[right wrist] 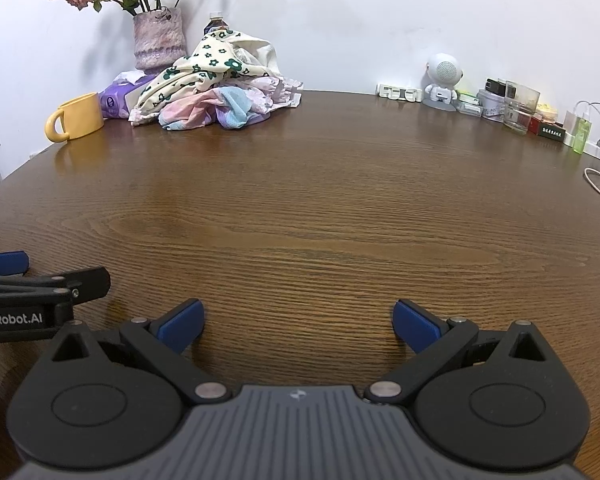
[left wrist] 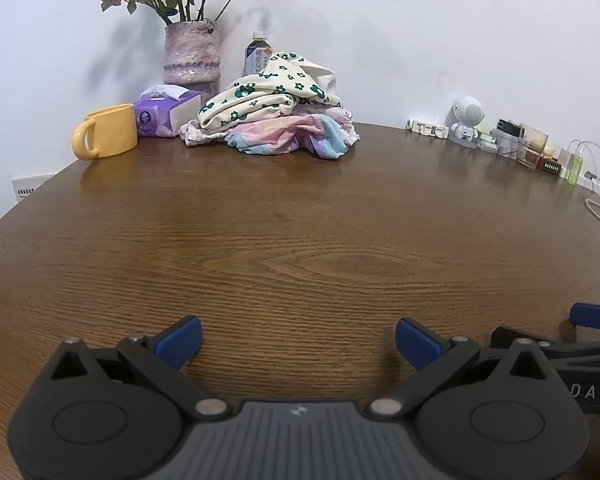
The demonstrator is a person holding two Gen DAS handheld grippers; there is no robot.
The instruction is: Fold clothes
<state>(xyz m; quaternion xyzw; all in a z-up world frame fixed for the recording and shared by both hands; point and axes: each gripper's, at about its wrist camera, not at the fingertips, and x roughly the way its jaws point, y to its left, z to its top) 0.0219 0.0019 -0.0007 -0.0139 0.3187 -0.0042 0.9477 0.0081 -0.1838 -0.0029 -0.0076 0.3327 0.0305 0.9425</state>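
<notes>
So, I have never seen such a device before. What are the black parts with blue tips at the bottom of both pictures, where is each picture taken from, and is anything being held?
They are two hand-held grippers, one in each of a person's hands, and each carries a camera looking forward along its two fingers. One picture comes from the left gripper, the other from the right gripper. The blue tips are the finger pads. Both grippers are open and hold nothing.

Ahead is a wooden table. At its far side lies a pile of clothes, still unfolded, a flowered piece on top. Beside it are a yellow mug, a tissue box and a vase of flowers. Small items line the right edge.
</notes>
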